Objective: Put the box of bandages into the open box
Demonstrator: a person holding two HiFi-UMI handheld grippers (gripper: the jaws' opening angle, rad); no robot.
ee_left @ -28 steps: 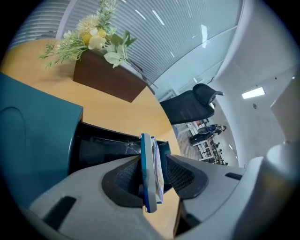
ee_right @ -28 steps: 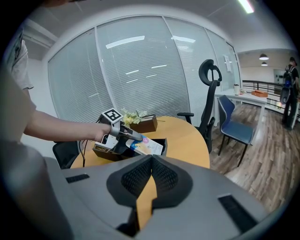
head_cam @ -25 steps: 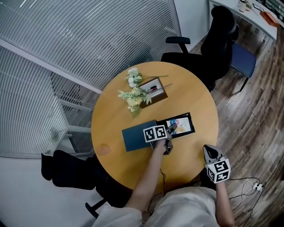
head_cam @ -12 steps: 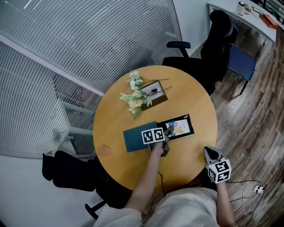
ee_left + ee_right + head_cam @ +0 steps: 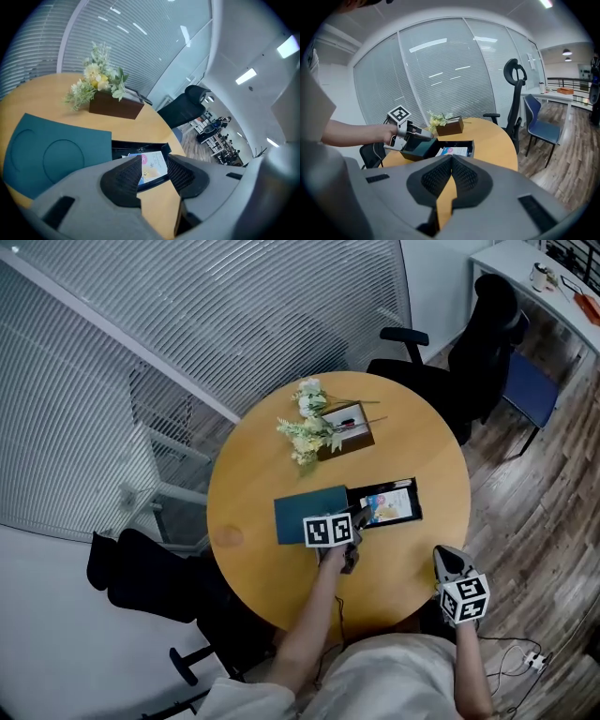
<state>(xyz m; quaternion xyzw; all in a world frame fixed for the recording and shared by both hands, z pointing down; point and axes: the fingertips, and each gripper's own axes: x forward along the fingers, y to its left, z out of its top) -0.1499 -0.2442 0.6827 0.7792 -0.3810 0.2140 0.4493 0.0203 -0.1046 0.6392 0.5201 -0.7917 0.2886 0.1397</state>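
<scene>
Slatted glass partitions [image 5: 234, 324] are seen behind a round wooden table [image 5: 253, 484], and wood-plank flooring [image 5: 544, 493] is visible on the right. A black office chair [image 5: 478, 334] is placed at the far side of the table.

1. An open box [image 5: 411, 498], black, is located on the table right of centre. Its teal lid [image 5: 309, 512] lies flat, touching the box on the left.
2. The box of bandages [image 5: 391, 505] is lying flat inside the open box, with its printed face up.
3. A brown planter [image 5: 349, 416] with pale flowers [image 5: 307, 418] is positioned farther back on the table, apart from the open box.

The left gripper [image 5: 359, 517] is held over the table at the near edge of the open box, beside the lid. In the left gripper view, its jaws are seen spread apart with nothing between them. The box of bandages [image 5: 154, 165] is visible past the gap, not touched by either pad.

The right gripper [image 5: 444, 557] is held off the near right edge of the table, well apart from the open box. In the right gripper view, its jaws are seen pressed together with nothing clamped.
</scene>
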